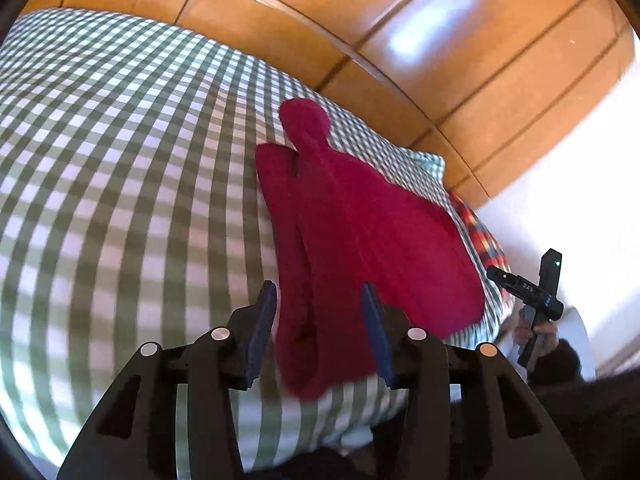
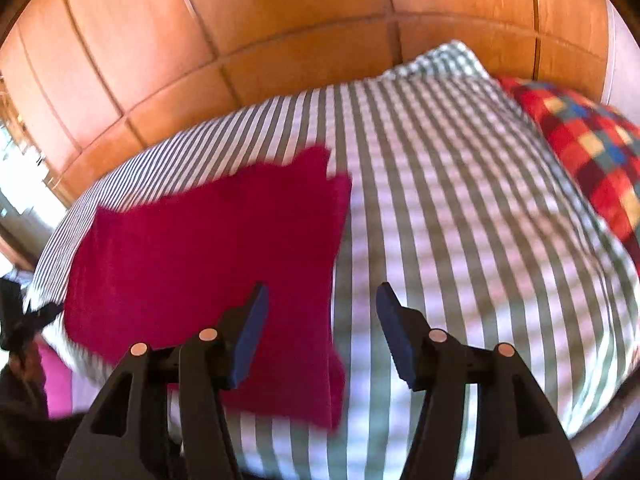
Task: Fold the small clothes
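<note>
Here, the red garment (image 1: 360,224) lies flat on the checked bed (image 1: 120,160). Over its near edge, the left gripper (image 1: 320,304) and the right gripper (image 2: 322,300) both gape, gripping nothing.

the red cloth (image 1: 360,224) is a small, fuzzy piece of clothing. it lies flat on the bed with the green and white checks (image 1: 120,160), near the bed's edge. it is folded over on itself, and one narrow end with a round tip points away.
</note>
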`<action>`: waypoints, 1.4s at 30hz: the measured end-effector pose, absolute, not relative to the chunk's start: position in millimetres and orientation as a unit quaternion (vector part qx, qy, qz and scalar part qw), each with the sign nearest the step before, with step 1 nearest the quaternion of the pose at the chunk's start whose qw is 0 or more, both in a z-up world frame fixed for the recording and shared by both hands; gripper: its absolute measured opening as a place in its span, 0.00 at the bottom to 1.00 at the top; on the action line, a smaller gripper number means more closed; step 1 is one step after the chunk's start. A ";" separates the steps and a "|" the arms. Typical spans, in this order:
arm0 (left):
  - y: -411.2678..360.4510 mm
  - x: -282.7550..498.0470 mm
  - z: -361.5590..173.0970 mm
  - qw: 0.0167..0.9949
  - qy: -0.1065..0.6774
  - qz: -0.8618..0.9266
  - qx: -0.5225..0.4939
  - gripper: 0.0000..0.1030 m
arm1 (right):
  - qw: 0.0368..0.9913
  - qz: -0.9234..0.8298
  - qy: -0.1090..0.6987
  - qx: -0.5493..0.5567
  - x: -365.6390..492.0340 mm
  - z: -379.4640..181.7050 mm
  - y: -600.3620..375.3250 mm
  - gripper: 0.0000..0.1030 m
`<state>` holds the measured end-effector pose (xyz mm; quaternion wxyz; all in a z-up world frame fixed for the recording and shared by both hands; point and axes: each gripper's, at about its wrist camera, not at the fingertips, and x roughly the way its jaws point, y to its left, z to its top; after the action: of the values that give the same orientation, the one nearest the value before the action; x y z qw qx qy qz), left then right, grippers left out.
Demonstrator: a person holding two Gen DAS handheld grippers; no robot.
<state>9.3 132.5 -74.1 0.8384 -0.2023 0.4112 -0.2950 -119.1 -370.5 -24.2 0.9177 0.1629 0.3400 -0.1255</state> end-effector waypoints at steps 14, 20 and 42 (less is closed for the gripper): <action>95.3 55.8 -65.8 0.870 0.400 -0.243 -0.154 0.11 | 0.923 -0.194 0.311 0.118 -37.2 -17.8 -378.1 0.08; 78.6 84.4 -87.9 0.869 0.449 -0.179 -0.105 0.10 | 0.891 -0.241 0.369 0.113 -19.4 -69.9 -391.7 0.09; 18.8 55.5 -37.3 0.924 0.363 -0.118 0.030 0.12 | 0.933 -0.168 0.303 0.097 -67.4 -32.0 -304.7 0.65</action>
<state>55.5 18.8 -37.3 0.9240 0.0301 0.3625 -0.1179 -67.4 -304.7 -32.0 0.9332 0.0970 0.3026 -0.1677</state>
